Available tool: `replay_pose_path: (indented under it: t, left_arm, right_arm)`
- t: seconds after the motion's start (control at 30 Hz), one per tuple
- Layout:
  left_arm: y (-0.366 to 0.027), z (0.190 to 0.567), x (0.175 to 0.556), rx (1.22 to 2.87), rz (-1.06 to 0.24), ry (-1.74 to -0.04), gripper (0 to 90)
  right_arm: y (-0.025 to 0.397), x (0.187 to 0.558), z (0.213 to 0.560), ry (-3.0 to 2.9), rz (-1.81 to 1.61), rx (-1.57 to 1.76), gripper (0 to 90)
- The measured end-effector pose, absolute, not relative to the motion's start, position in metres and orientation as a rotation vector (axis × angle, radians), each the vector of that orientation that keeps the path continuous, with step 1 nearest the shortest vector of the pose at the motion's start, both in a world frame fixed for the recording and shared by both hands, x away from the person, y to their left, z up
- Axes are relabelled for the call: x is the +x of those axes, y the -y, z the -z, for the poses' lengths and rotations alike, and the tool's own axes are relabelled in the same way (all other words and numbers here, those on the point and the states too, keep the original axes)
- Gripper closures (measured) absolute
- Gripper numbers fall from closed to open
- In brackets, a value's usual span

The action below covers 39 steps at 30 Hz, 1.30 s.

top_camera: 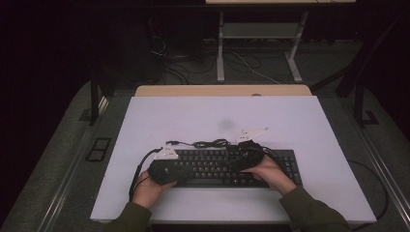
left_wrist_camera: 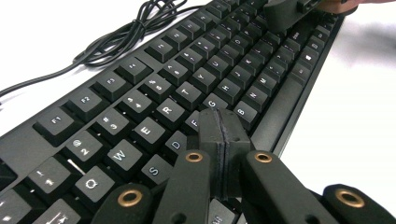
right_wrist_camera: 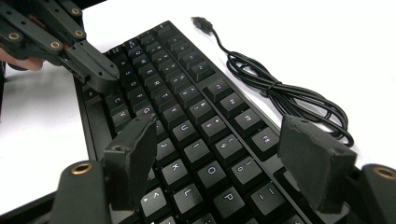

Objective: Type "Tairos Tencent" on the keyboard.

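A black keyboard (top_camera: 212, 166) lies on the white table top (top_camera: 217, 116) near the front edge, its coiled cable (top_camera: 208, 143) just behind it. My left gripper (top_camera: 176, 169) is over the keyboard's left end. In the left gripper view its jaws are shut together with nothing between them, the left gripper's tips (left_wrist_camera: 223, 119) sitting at the F and G keys of the keyboard (left_wrist_camera: 177, 70). My right gripper (top_camera: 235, 163) hovers over the right half. In the right gripper view my right gripper (right_wrist_camera: 219, 126) stands open above the keyboard (right_wrist_camera: 187, 93), around the J, K, L keys.
The cable (right_wrist_camera: 280, 91) ends in a loose USB plug (right_wrist_camera: 201, 22) on the white surface. A wooden strip (top_camera: 222, 90) borders the table's far edge. Beyond it stand the white legs of another desk (top_camera: 220, 48), with cables on the floor (top_camera: 241, 63).
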<state>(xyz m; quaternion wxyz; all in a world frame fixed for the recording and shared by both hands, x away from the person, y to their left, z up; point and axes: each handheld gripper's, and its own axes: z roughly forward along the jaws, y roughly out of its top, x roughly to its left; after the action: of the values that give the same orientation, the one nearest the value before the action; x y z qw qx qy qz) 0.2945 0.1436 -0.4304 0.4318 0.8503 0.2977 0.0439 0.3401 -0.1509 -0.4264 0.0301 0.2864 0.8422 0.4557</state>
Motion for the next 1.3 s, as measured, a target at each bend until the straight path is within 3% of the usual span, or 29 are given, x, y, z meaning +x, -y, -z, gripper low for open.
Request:
replay_pose_path:
  t: [1.3]
  left_arm:
    - [-0.1384,0.4331,0.2939,2.159,-0.111,-0.719,89.0]
  right_arm:
    - [0.1520,0.3406,0.4267,-2.588,-1.399,0.889,27.2]
